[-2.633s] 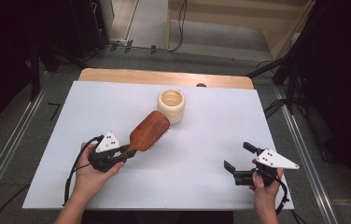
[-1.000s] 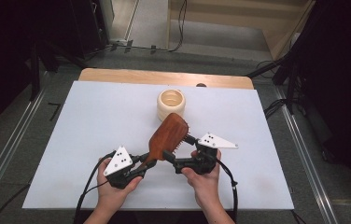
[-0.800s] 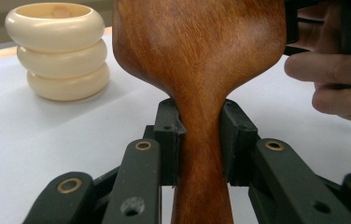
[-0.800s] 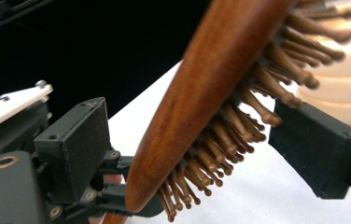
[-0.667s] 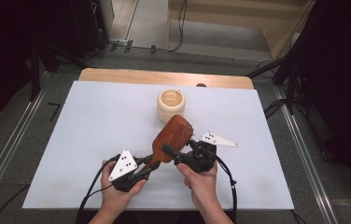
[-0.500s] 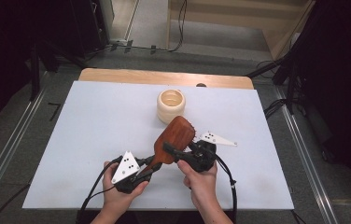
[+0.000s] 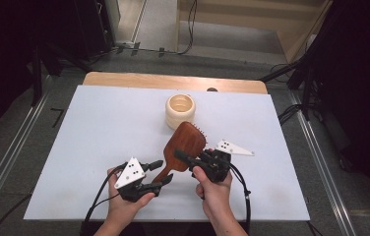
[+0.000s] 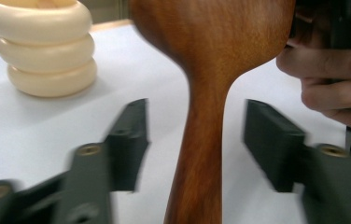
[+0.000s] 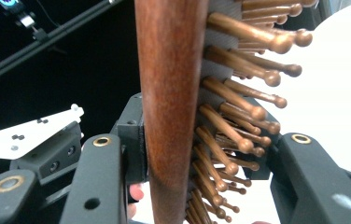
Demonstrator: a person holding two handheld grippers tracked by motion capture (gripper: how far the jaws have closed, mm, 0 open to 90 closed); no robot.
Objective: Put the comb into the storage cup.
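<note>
Cream ringed cup [image 7: 180, 110] on white table top [image 7: 89, 132].
Cup stands upright toward the far middle of the table, three stacked bulging rings, open top; also seen in the left gripper view [image 8: 40, 46]. Wooden strip [image 7: 124, 79] along the far table edge. Grey floor beyond, black cables [image 7: 291, 112] at right.

We see our right gripper [image 9: 197, 154] clamped on the wooden hairbrush [image 9: 171, 93]; one jaw on its back; the other among the bristles [image 9: 239, 102].
</note>
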